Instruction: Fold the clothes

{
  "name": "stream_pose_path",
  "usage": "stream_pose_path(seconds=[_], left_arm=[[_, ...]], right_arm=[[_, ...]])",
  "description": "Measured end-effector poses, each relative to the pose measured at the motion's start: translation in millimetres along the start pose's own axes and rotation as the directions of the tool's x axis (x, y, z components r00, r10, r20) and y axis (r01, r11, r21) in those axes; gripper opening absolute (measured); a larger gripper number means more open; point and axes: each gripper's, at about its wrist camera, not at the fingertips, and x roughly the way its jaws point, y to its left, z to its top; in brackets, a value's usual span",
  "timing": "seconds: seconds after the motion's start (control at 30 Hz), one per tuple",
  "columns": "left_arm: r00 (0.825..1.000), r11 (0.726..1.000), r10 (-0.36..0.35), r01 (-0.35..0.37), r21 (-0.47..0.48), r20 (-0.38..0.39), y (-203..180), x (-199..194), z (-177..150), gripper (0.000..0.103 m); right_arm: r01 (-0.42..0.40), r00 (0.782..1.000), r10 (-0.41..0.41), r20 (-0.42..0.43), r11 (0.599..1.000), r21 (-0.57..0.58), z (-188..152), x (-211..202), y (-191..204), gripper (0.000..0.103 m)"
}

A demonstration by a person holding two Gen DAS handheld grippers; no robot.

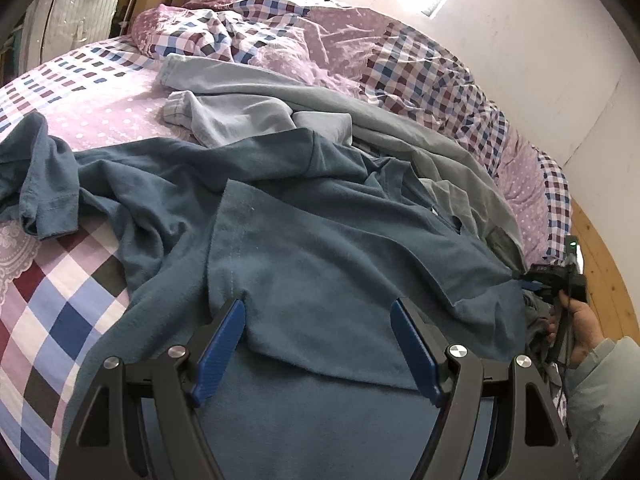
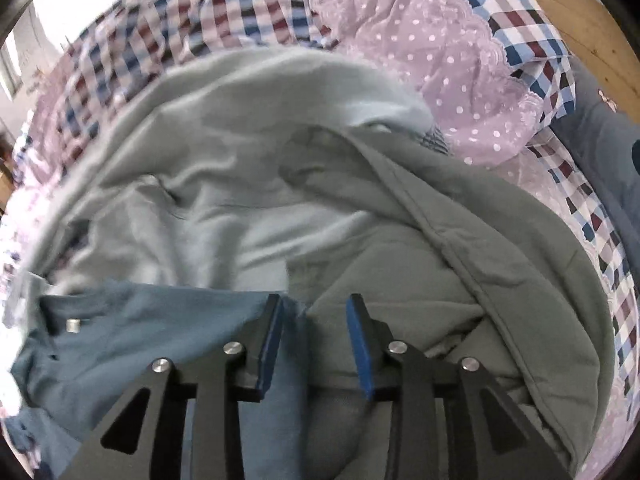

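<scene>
Left gripper (image 1: 318, 306): fingers spread wide, low over the blue t-shirt (image 1: 320, 248), holding nothing. A folded-over flap of the shirt lies between and just ahead of the finger tips.

Right gripper (image 2: 315, 304): fingers part open, gap narrower than on the left. The shirt's edge (image 2: 160, 320) reaches the left finger; whether cloth sits between the pads, cannot tell. In the left wrist view the right gripper (image 1: 536, 280) sits at the shirt's far right corner, and the corner looks drawn toward it.

Location: shirt lies crumpled on the bed (image 1: 80, 300), one sleeve (image 1: 44, 196) thrown out to the left. Beyond it, partly under its right side, lies a grey garment (image 1: 248, 92); in the right wrist view the grey garment (image 2: 400, 240) lies directly ahead of the fingers. Further back, a bunched quilt (image 1: 320, 36).

Risks, judged:
- Left fingers closing here would likely take two layers of the flap, fixing the crease into the fold.
- Right fingers could catch grey cloth along with blue, since the two overlap at that corner; both garments would then drag together.
- Uneven pull between the two sides would skew the shirt; the loose sleeve may stay bunched.
- The right wrist view is blurred, so the edge position is uncertain.
</scene>
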Motion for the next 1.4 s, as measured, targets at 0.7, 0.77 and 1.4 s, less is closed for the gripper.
stream_pose_path(seconds=[0.7,0.77,1.4], left_arm=[[1.0,0.999,-0.015,0.015,-0.028,0.01,4,-5,3,0.079],[1.0,1.0,-0.014,0.015,-0.025,0.009,3,-5,3,0.079],[1.0,1.0,-0.003,0.003,-0.015,-0.005,1,-3,2,0.079]], right_arm=[[0.176,0.984,-0.173,0.035,0.971,-0.159,-3,-1,25,0.0],[0.216,0.976,-0.212,0.043,0.97,-0.111,1,-2,12,0.0],[0.027,0.999,-0.035,-0.013,0.929,-0.368,-36,-12,70,0.034]])
